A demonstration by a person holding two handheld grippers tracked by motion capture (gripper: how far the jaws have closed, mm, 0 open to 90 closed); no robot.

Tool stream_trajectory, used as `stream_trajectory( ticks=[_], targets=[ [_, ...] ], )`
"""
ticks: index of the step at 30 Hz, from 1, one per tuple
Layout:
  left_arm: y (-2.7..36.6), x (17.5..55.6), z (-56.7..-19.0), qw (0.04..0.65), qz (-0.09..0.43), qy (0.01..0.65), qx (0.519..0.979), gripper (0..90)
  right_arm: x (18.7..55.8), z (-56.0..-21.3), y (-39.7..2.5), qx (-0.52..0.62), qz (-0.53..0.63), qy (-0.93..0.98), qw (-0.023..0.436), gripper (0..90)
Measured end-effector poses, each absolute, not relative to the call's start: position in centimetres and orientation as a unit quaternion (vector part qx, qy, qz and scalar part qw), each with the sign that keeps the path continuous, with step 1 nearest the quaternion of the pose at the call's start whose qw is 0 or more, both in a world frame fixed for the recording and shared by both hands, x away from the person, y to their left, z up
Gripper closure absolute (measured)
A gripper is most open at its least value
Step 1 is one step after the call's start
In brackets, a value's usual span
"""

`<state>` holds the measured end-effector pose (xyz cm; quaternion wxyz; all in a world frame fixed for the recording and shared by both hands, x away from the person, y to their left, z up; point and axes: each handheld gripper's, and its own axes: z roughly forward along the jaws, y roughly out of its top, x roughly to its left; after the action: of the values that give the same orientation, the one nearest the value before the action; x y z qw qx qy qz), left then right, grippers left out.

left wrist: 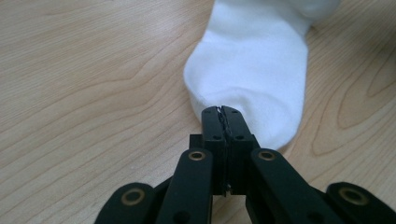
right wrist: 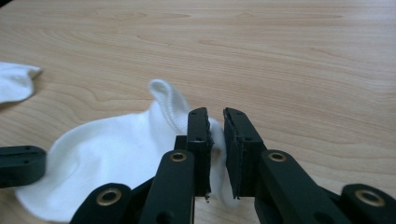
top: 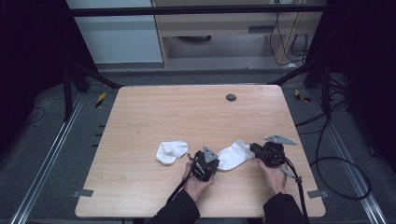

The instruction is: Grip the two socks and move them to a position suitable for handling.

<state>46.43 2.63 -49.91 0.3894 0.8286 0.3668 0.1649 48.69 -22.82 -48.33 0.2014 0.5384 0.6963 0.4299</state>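
Note:
A white sock (top: pixel 235 156) lies near the front of the wooden table (top: pixel 187 112), stretched between my two grippers. My left gripper (top: pixel 217 163) is at its toe end; in the left gripper view the jaws are pressed together on the edge of the sock's toe (left wrist: pixel 252 60), with the left gripper (left wrist: pixel 222 109) just touching it. My right gripper (top: pixel 254 148) is at the cuff end. In the right gripper view the jaws of the right gripper (right wrist: pixel 215 114) stand a narrow gap apart with the ribbed cuff of the sock (right wrist: pixel 107 158) pinched between them.
A second white sock (top: pixel 172 151) lies crumpled to the left of the left gripper; its tip shows as the other sock (right wrist: pixel 14 81) at the far left. A dark round grommet (top: pixel 230 97) sits near the table's far edge. Cables trail off the front right.

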Motion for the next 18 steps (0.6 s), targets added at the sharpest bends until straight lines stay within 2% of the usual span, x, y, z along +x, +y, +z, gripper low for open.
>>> stream_trajectory(
  ticks=[10, 15, 18],
  targets=[
    [2.63, 46.74, -50.03, 0.387, 0.169, 0.370, 0.827, 86.7, 48.91, -48.36, -23.21, 0.536, 0.398, 0.698, 0.258, 72.1],
    [2.66, 46.79, -49.95, 0.398, 0.174, 0.374, 0.819, 68.1, 48.71, -48.14, -23.54, 0.533, 0.408, 0.692, 0.266, 70.8],
    [2.90, 46.74, -49.54, 0.408, 0.178, 0.370, 0.816, 60.8, 48.55, -47.86, -23.62, 0.532, 0.415, 0.689, 0.265, 69.5]
  ],
)
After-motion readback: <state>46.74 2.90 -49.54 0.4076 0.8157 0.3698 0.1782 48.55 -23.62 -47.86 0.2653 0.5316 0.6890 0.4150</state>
